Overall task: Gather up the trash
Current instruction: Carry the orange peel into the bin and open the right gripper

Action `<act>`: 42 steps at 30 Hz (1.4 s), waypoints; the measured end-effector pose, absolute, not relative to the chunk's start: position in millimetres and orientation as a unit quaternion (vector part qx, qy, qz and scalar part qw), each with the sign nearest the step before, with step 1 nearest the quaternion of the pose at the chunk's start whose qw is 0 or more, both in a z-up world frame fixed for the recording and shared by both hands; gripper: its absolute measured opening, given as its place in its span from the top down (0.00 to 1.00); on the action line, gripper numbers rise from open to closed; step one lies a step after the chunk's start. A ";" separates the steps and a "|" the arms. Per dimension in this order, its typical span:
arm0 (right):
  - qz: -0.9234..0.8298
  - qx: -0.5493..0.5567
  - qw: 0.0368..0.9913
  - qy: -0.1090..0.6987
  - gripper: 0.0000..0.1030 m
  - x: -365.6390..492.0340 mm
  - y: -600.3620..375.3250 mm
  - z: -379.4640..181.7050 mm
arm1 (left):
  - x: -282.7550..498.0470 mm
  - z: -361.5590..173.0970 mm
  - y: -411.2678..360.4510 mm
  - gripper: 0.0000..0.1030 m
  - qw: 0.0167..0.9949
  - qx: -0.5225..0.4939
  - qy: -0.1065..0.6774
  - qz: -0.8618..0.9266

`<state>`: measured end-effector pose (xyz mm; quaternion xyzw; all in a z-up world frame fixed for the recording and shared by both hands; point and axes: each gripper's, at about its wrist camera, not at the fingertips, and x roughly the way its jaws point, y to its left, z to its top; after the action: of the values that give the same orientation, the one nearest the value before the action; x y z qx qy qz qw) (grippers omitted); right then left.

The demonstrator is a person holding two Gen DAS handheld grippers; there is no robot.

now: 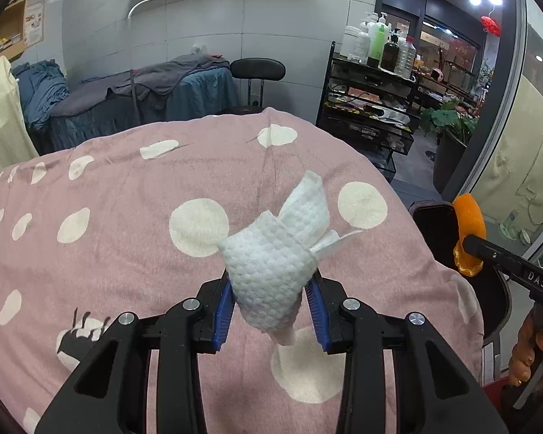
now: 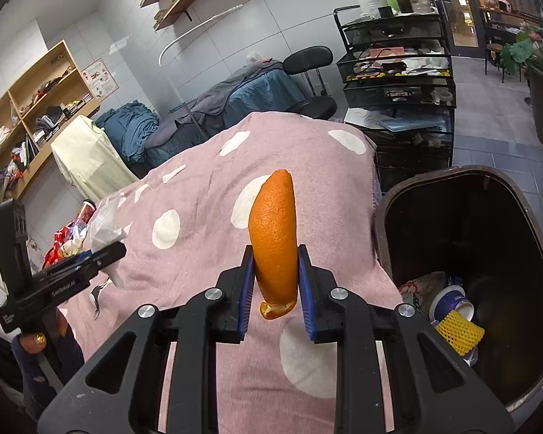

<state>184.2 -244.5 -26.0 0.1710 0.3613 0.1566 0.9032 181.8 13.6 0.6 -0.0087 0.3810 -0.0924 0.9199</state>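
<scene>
My left gripper (image 1: 271,282) is shut on a crumpled white paper towel (image 1: 275,264) and holds it above a pink polka-dot blanket (image 1: 126,199). My right gripper (image 2: 276,271) is shut on an orange peel (image 2: 274,238) held upright over the same blanket (image 2: 184,195). The peel also shows at the right of the left wrist view (image 1: 470,235), over the rim of a dark trash bin (image 1: 434,217). The bin (image 2: 525,195) stands open right of the blanket and holds a cup and yellow foam netting (image 2: 459,329). The left gripper with the towel (image 2: 105,233) shows at the left of the right wrist view.
Snack wrappers and a bottle (image 2: 68,238) lie at the blanket's left edge. A black mesh cart (image 2: 398,72) with bottles stands behind the bin. A black stool (image 1: 257,72), a blue-covered bed (image 1: 144,94) and wooden shelves (image 2: 36,108) lie beyond.
</scene>
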 end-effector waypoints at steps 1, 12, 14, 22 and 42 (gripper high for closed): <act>0.155 0.172 0.904 0.360 0.77 182.1 -246.3 -25.8 | 178.9 0.1 11.2 0.65 0.919 -0.013 0.382 -0.097; 0.106 0.193 0.908 0.357 0.77 161.0 -288.9 -34.8 | 150.4 -0.9 -21.0 0.64 0.913 -0.028 0.383 -0.137; 0.094 0.198 0.907 0.359 0.77 159.9 -299.0 -38.7 | 147.5 -0.9 -27.6 0.64 0.912 -0.029 0.383 -0.143; 0.032 0.213 0.899 0.381 0.77 164.1 -334.6 -64.2 | 139.7 -1.6 -50.3 0.64 0.907 -0.033 0.385 -0.166; -0.025 0.214 0.898 0.383 0.28 152.9 -359.1 -100.1 | 135.7 -0.2 -96.1 0.64 0.899 -0.012 0.387 -0.204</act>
<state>152.9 -359.1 -100.1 0.2137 0.3832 -0.0249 0.8982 135.7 -96.1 -0.2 -0.0125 0.3873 -0.2041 0.8990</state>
